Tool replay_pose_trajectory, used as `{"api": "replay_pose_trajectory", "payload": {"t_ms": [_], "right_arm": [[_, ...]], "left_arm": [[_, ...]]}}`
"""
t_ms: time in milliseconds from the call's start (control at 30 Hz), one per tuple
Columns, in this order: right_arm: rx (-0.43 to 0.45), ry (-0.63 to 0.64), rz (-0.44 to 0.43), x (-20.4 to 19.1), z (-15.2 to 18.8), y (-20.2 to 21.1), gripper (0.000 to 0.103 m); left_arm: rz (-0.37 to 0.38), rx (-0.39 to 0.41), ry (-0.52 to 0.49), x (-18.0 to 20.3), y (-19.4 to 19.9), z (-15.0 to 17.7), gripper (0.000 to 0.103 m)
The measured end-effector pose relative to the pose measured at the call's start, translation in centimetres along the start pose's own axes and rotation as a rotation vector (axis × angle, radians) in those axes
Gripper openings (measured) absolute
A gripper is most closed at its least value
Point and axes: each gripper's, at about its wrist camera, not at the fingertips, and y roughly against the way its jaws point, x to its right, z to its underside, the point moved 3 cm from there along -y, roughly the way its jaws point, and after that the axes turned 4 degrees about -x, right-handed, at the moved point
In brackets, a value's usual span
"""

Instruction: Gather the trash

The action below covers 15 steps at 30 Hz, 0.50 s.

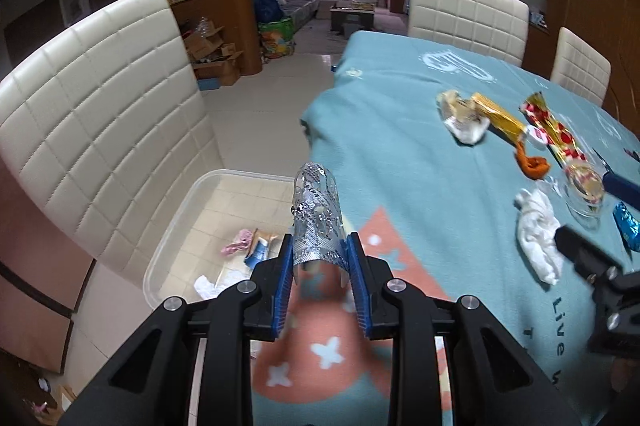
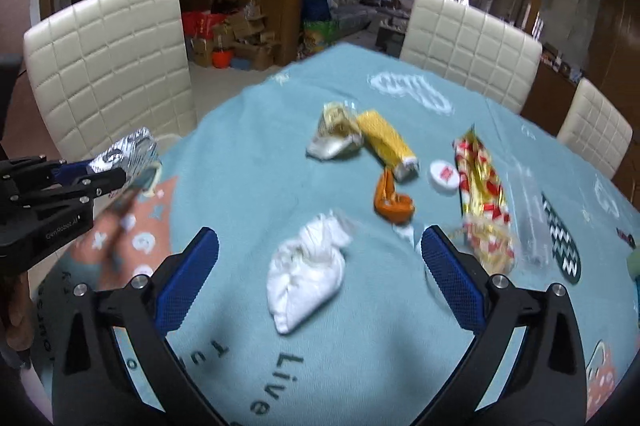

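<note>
My left gripper (image 1: 320, 246) is shut on a crumpled silver foil wrapper (image 1: 316, 214), held near the table's left edge. Below it on the floor stands a clear plastic bin (image 1: 180, 210) with a few scraps inside. In the right wrist view the same wrapper (image 2: 124, 150) sticks out of the left gripper (image 2: 120, 174) at the far left. My right gripper (image 2: 320, 238) is open just above a crumpled white tissue (image 2: 308, 278) lying on the teal tablecloth (image 2: 280, 346); its pads do not touch the tissue.
More trash lies further back: a yellow wrapper (image 2: 386, 142), an orange peel (image 2: 392, 202), a white cap (image 2: 443, 177), a red-gold wrapper (image 2: 484, 202) and a pale crumpled wrapper (image 2: 336, 138). Cream chairs (image 1: 100, 114) stand around the table.
</note>
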Motion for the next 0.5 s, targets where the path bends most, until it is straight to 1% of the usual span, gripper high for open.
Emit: {"api": "replay_pose_trajectory", "payload": {"t_ms": [67,100,133,167,200,233,267,300,333,367,433,500], "right_arm": [[-0.032,0.000,-0.003,-0.1,0.7,-0.9,0.098],[-0.064,-0.001,-0.012,0.0,1.1,-1.7,0.095],[-0.082,-0.005,-0.022,-0.1,1.4,-2.1,0.088],[-0.113,-0.016,-0.037,0.1,1.7,-2.8,0.084],[-0.132,-0.023,-0.044,0.2,1.9,-3.3,0.074],[-0.157,-0.032,-0.062,0.4,2.0,-3.9,0.062],[-0.155,-0.044,-0.086,0.5,2.0,-4.0,0.058],[-0.154,-0.049,-0.093,0.6,1.7,-4.0,0.037],[-0.155,-0.040,-0.095,0.5,1.4,-4.0,0.030],[-0.143,-0.035,-0.109,0.4,0.9,-3.9,0.029],[-0.118,-0.011,-0.128,-0.3,-0.1,-3.4,0.023],[-0.096,0.017,-0.141,-1.3,-1.1,-3.2,0.023]], "left_arm": [[0.010,-0.004,-0.011,1.0,0.1,0.1,0.027],[0.009,-0.004,-0.018,1.3,0.2,0.3,0.027],[0.006,-0.003,-0.025,1.6,0.2,0.4,0.027],[0.003,-0.003,-0.032,1.8,0.3,0.5,0.027],[0.000,-0.005,-0.037,2.0,0.3,0.6,0.027],[-0.001,-0.007,-0.039,2.2,0.4,0.6,0.027],[-0.003,-0.009,-0.041,2.3,0.4,0.7,0.027],[-0.006,-0.011,-0.041,2.3,0.3,0.6,0.027],[-0.008,-0.012,-0.040,2.3,0.3,0.6,0.027],[-0.009,-0.012,-0.039,2.2,0.3,0.5,0.027],[-0.014,-0.008,-0.036,2.0,0.3,0.3,0.027],[-0.019,-0.002,-0.028,1.4,0.2,0.0,0.027]]}}
